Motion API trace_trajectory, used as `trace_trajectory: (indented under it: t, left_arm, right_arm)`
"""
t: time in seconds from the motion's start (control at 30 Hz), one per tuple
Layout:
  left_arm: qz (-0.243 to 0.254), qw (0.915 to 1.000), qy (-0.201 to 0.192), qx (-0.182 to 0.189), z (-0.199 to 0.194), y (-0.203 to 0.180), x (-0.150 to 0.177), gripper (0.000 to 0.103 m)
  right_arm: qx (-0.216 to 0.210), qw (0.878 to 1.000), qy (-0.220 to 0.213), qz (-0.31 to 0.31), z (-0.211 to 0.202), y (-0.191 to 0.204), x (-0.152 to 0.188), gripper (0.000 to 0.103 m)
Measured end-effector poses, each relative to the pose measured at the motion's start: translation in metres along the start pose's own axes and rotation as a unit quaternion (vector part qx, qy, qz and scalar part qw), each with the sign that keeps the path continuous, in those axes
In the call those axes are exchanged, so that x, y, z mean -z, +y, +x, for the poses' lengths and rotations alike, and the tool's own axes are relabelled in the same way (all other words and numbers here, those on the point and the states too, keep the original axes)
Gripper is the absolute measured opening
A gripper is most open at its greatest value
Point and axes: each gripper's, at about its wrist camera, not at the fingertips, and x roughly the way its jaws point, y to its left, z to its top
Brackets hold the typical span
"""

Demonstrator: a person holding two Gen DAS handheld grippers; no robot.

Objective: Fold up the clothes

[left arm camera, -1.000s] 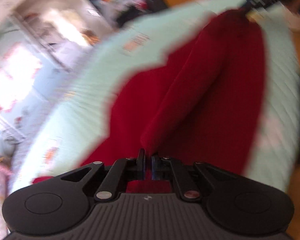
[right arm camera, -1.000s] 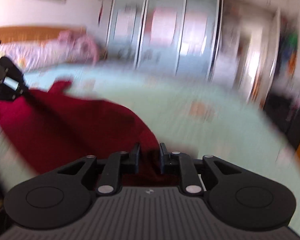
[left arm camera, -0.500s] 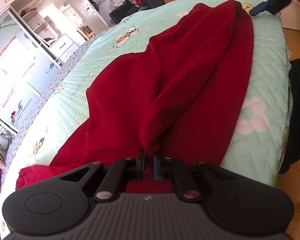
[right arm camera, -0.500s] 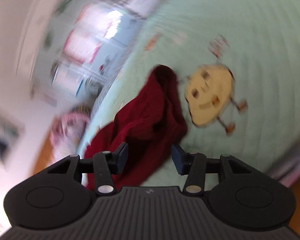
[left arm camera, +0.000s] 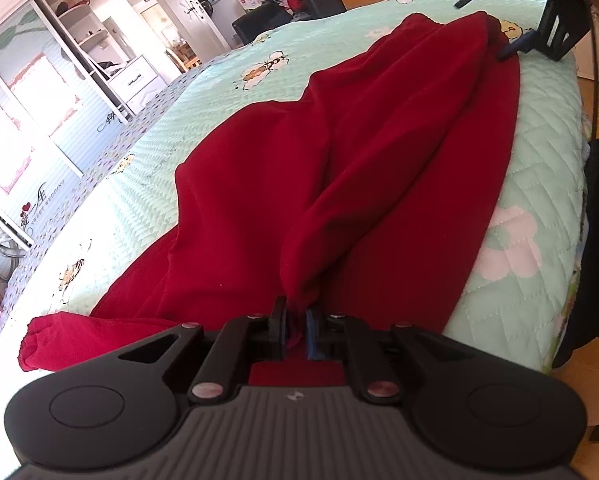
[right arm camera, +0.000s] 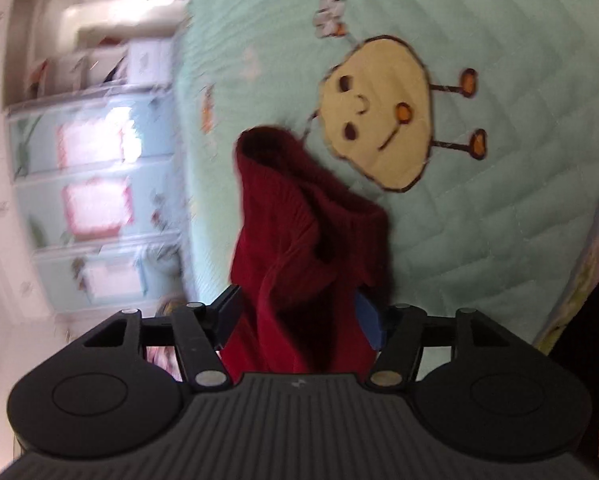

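Red garment (left arm camera: 339,168) lies lengthwise along bed (left arm camera: 539,152) near its side edge. Left gripper (left arm camera: 297,332) pinched tight on one end. Right gripper (right arm camera: 299,316) jaws opening, cloth btwn them, other end. Advise: release flat, keep left end taut, edges aligned.

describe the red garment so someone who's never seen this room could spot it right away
Start from the bed with the mint-green quilted cover. Stretched along it lies a long dark red garment, one end pinched in the left gripper, the far end between the opening jaws of the right gripper. It is the only solid red thing among pale cartoon prints.
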Motion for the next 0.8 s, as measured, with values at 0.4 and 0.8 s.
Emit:
trace_trajectory:
  t: [0.4, 0.8]
  left_arm:
    - [-0.020, 0.9996, -0.018, -0.010, -0.015, 0.019, -0.004, 0.011]
    - [-0.003, 0.9999, 0.014, -0.003, -0.005, 0.005, 0.002, 0.010]
  right_arm:
    - [0.000, 0.960, -0.054, -0.273, -0.008, 0.064, 0.026, 0.019]
    - [0.014, 0.960, -0.021, -0.279, -0.005, 0.017, 0.000, 0.019]
